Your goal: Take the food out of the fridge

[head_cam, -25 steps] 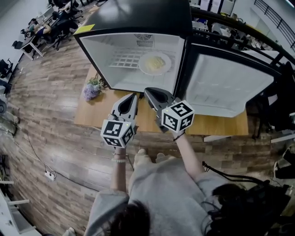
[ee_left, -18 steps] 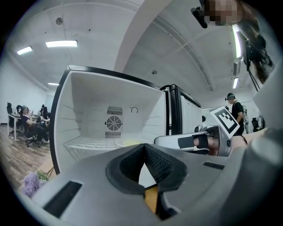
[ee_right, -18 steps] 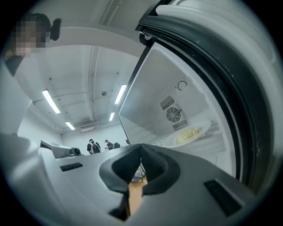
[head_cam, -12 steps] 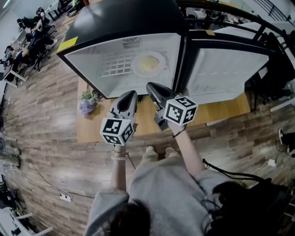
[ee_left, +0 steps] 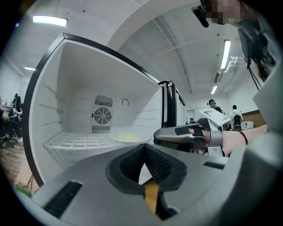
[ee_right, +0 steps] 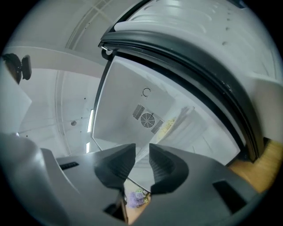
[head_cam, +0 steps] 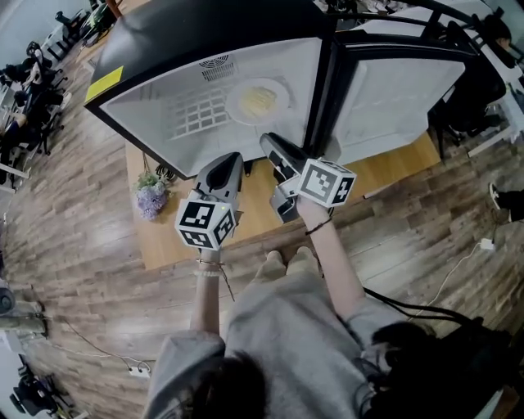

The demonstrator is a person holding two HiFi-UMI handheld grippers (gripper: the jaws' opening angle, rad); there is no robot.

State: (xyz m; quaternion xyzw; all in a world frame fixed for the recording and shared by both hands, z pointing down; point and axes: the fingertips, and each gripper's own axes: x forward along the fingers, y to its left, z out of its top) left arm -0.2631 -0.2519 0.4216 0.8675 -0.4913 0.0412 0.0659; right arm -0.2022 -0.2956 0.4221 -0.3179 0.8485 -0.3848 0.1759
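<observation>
Food (head_cam: 259, 100) ahead of right claw (head_cam: 269, 143)

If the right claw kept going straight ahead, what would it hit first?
Likely the white shelf inside the open fridge, close to the plate of food, though depth is unclear. The right gripper has just been opening its jaws, nothing between them.
</observation>
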